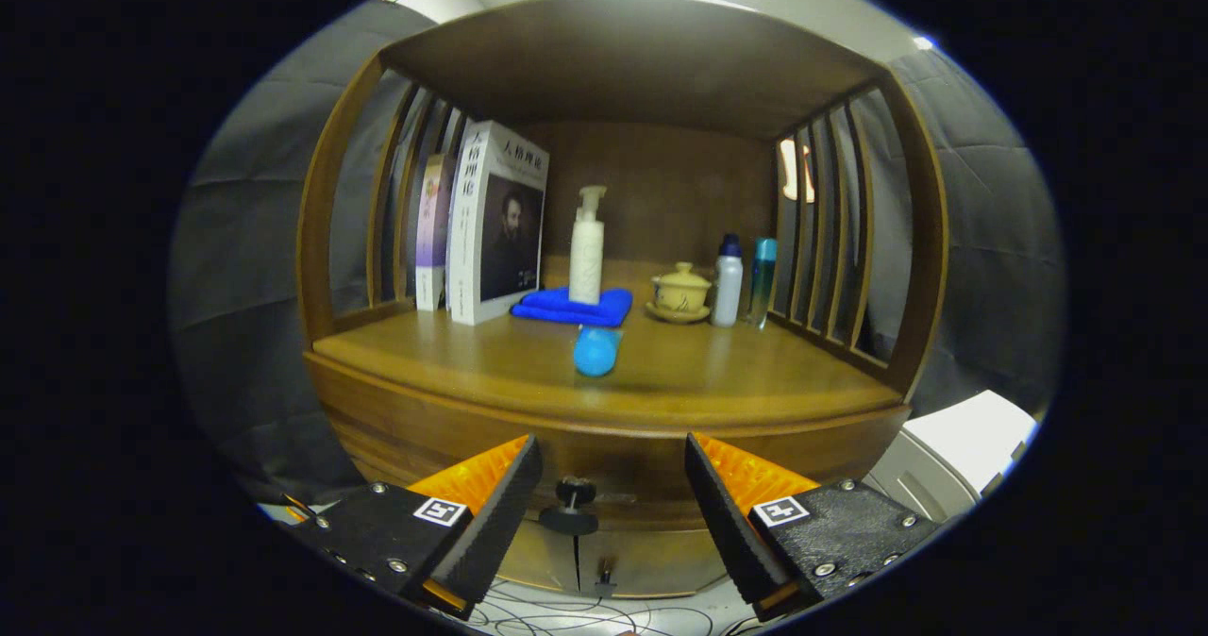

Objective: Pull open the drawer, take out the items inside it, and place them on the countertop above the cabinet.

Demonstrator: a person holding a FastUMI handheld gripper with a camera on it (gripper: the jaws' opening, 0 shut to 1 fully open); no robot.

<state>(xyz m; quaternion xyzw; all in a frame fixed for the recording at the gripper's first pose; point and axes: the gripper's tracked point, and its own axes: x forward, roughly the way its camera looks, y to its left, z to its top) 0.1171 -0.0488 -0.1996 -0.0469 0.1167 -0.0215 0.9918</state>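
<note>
A wooden cabinet stands ahead, its countertop (472, 358) level with my view. The drawer front (613, 471) runs just under the countertop edge and looks closed. Its dark round knob (572, 504) sits between my fingers, nearer the left one and a little beyond the tips. My gripper (613, 461) is open, fingers wide apart, holding nothing. A small blue object (596, 350) lies on the countertop near the front middle. What is inside the drawer is hidden.
On the countertop stand books (495, 221) at the back left, a white pump bottle (586, 249) on a folded blue cloth (574, 307), a yellow lidded cup (679, 292) and two slim bottles (741, 280). Slatted side walls (830, 240) and a top board enclose it. Cables lie on the floor below.
</note>
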